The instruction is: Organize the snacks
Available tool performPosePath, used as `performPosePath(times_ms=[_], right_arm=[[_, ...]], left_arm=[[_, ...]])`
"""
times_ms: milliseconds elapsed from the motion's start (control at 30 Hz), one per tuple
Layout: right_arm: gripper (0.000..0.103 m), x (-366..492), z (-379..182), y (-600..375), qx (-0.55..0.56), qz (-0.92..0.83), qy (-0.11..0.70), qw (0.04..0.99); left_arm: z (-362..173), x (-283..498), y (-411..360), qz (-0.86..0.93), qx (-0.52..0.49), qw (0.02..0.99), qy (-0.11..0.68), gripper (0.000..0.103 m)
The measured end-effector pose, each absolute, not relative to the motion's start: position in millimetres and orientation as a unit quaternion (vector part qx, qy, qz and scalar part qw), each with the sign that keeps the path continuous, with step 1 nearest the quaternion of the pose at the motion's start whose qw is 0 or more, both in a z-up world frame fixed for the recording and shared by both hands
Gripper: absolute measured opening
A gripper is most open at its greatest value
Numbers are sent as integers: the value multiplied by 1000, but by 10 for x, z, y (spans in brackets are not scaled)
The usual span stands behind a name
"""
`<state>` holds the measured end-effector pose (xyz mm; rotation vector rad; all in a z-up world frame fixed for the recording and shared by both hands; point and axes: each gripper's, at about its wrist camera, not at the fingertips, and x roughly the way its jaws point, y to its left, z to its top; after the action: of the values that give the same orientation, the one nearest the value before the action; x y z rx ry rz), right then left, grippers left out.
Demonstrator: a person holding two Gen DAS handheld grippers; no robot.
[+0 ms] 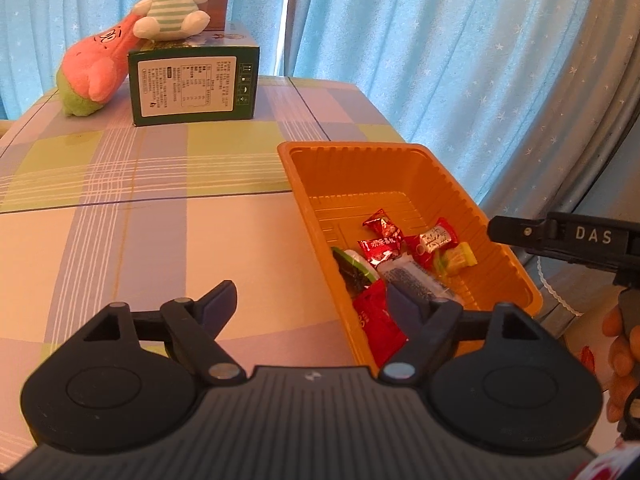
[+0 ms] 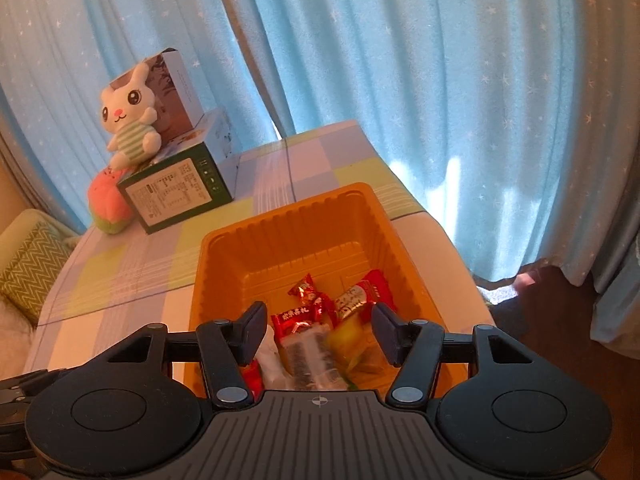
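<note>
An orange plastic tray (image 1: 400,151) stands on the checked tablecloth and holds several wrapped snacks. Among them are a red candy (image 1: 382,226), a red-and-white candy (image 1: 434,238), a yellow-green candy (image 1: 460,260), a long clear packet (image 1: 412,280) and a red packet (image 1: 378,326). My left gripper (image 1: 310,296) is open and straddles the tray's left wall: one finger is outside, the other inside beside the red packet. My right gripper (image 2: 319,316) hangs open over the tray (image 2: 288,208), above the clear packet (image 2: 310,356) and the yellow candy (image 2: 348,334). Nothing is gripped.
A green box (image 1: 192,84) with a rabbit plush (image 1: 172,4) on top stands at the table's far left, and a pink plush (image 1: 96,68) leans on it. Blue curtains hang behind. The table edge runs just right of the tray. A person's hand (image 1: 620,344) shows at the right.
</note>
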<state>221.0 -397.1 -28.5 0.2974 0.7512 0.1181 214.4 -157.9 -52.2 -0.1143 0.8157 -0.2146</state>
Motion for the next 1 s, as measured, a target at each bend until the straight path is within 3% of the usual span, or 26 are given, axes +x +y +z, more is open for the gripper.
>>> performPosePath(times_ms=[667, 800, 1000], right_arm=[[59, 1489, -84, -3925, 147, 25, 375, 915], [82, 1320, -18, -3847, 139, 26, 371, 918], [84, 1106, 71, -3723, 122, 30, 373, 919]], left_arm=[[-229, 1627, -1475, -103, -50, 920, 375, 99], [-151, 1505, -1420, -99, -53, 921, 372, 103], [-56, 1335, -1312, -101, -65, 916, 383, 103]])
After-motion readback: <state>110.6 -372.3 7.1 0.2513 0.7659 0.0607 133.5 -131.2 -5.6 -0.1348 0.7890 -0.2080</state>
